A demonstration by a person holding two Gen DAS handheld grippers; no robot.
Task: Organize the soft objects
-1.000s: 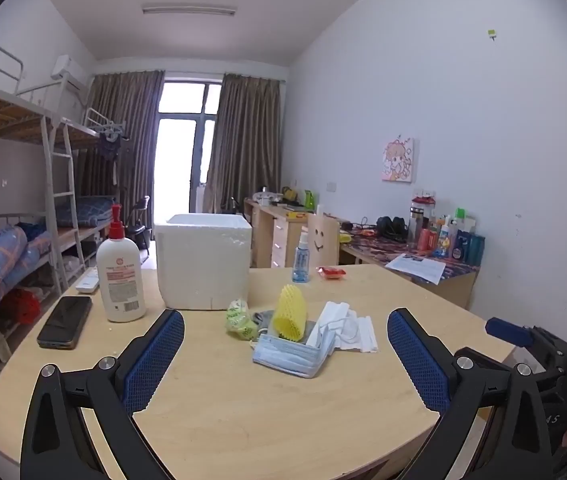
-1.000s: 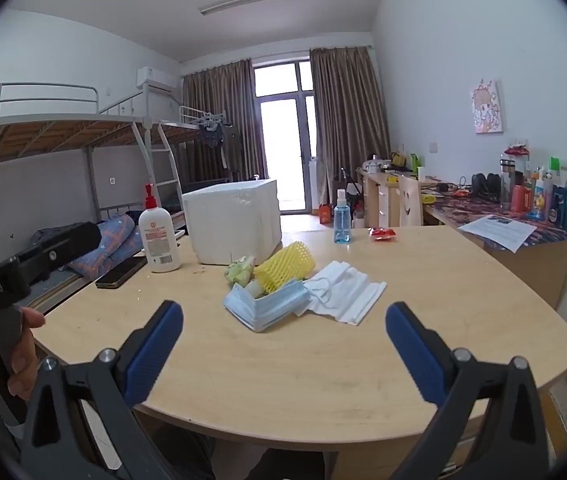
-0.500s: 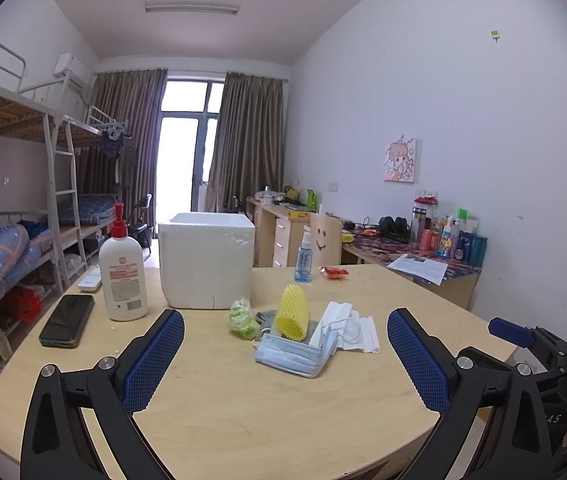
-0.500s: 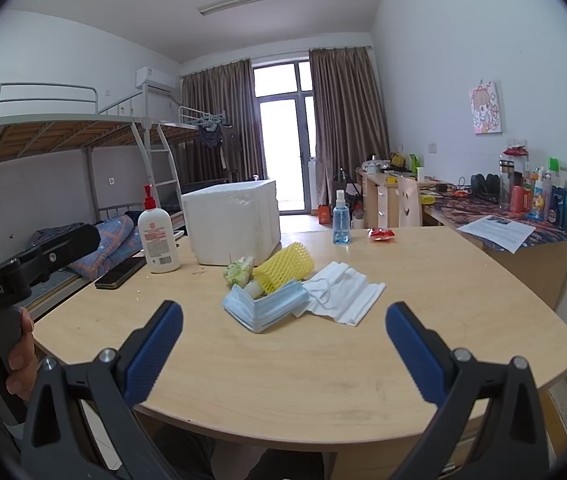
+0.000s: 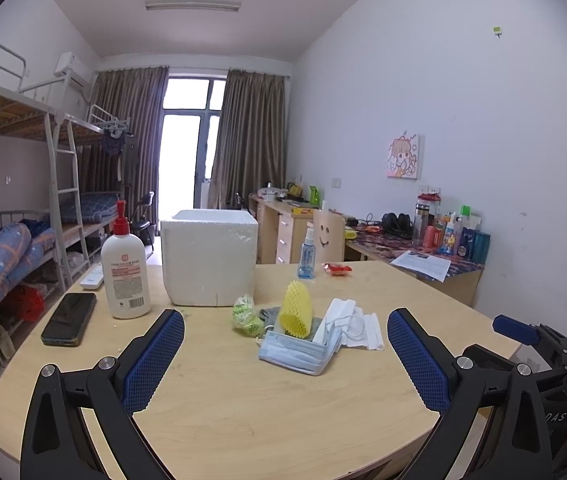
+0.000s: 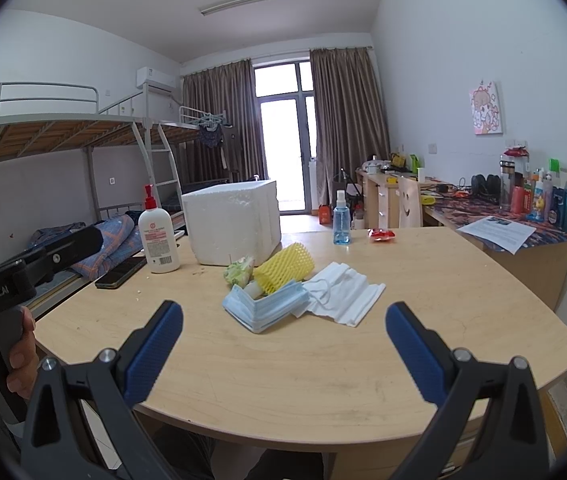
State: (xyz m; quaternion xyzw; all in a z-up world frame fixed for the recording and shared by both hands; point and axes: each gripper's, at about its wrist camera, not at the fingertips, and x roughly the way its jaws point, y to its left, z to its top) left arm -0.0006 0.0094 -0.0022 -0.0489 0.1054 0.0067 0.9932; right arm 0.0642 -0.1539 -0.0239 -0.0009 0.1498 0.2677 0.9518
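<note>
- Grippers come first, nearest the cameras: the left gripper (image 5: 285,354) and the right gripper (image 6: 283,350), both black-framed with blue textured pads, have their jaws spread wide with nothing between them, hovering over the near edge of the pale wooden round table (image 6: 323,364).
- Dead ahead of both, near the table's middle, lies the heap of soft things: a folded light-blue face mask (image 6: 265,306) at the front, touching a white pleated face mask (image 6: 343,292) on its right.
- Leaning on the blue mask from behind is a yellow foam net sleeve (image 6: 283,266); in the right wrist view its long axis runs from low left to high right, away from the gripper.
- Left of the sleeve sits a crumpled green-and-white wrapper (image 6: 238,271).
- Neither gripper is clearly nearer the heap; the blue mask sits a little right of centre for the left one, a little left for the right.
- Behind the heap stands a white foam box (image 6: 235,224), open-topped in the left wrist view, the likely place for the soft items.
</note>
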